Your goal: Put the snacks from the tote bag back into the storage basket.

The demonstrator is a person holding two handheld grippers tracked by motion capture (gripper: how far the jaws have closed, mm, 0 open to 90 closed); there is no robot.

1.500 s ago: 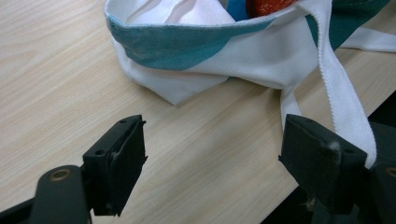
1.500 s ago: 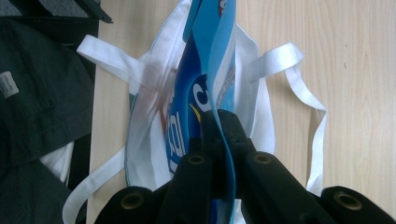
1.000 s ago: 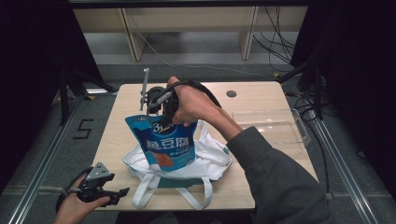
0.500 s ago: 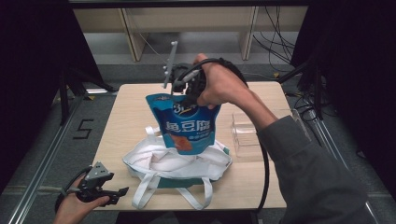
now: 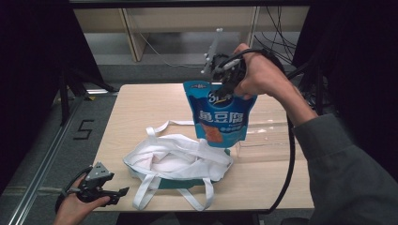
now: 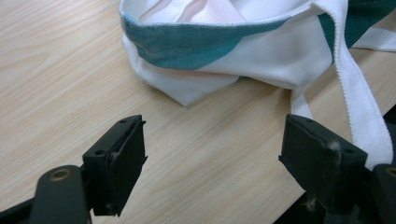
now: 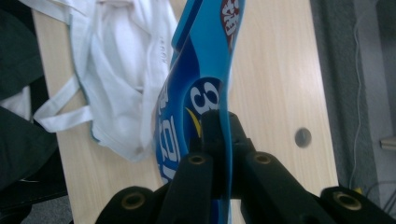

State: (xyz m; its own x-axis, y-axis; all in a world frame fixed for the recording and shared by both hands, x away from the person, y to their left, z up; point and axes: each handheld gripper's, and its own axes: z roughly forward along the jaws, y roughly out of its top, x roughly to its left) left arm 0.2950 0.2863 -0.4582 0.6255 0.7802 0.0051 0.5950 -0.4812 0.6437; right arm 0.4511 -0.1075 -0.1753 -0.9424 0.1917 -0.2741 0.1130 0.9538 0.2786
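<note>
Pale wood-grain table (image 5: 141,112) with rounded corners, set on a grey floor marked with a 5 (image 5: 83,130), dark curtains at the sides and shelving behind; a small round hole (image 7: 303,137) in the board, seen from the right gripper view; glossy blue pouch (image 5: 219,115) with white lettering and an orange panel, hanging upright in the air above the table, its lower edge over the far rim of the soft white cloth bag (image 5: 176,161) with teal trim and flat woven straps, crumpled and open-mouthed; right gripper (image 5: 224,77) clamped tight on the pouch's top edge; clear plastic box (image 5: 267,136) beside the bag; left gripper (image 5: 116,193) low at the near left corner, pads spread wide with nothing between, bare wood beneath
</note>
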